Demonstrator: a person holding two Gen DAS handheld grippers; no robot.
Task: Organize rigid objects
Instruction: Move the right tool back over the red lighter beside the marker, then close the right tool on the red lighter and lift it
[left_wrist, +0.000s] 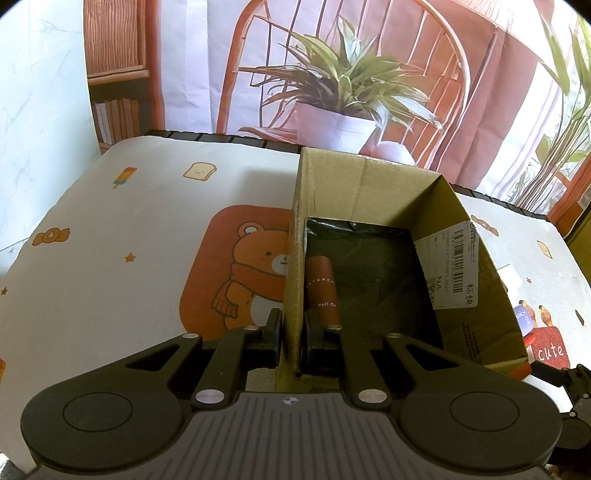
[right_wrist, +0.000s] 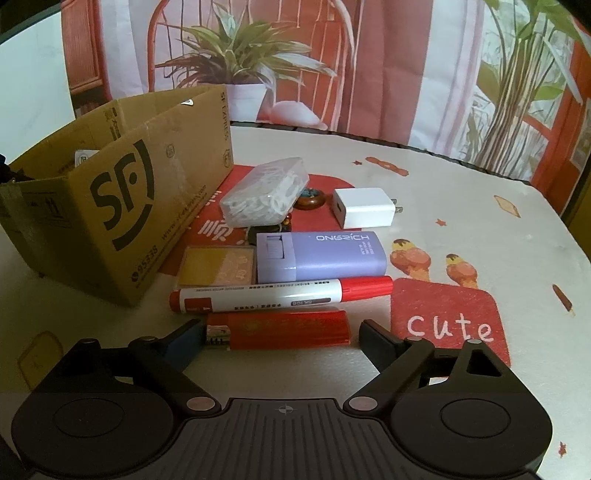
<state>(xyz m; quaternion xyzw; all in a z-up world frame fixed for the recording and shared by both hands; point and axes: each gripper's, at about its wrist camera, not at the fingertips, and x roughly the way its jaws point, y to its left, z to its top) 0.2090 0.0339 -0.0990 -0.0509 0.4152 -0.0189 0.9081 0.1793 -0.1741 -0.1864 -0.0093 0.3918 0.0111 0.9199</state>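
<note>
Nearest my right gripper lies the red lighter, flat on the table between my spread fingers, which are wide apart and touch nothing. Just behind it lies the red-capped marker, parallel to it, then the purple case and a small yellow box side by side. Farther toward the table's far edge sit a clear box of white pieces and a white charger plug, apart from each other. The cardboard box stands open at the left of this cluster. My left gripper is clamped on that cardboard box's near wall, one finger outside and one inside. Inside, on the dark bottom, a brown roll-on tube lies along that same wall, near my inner finger.
</note>
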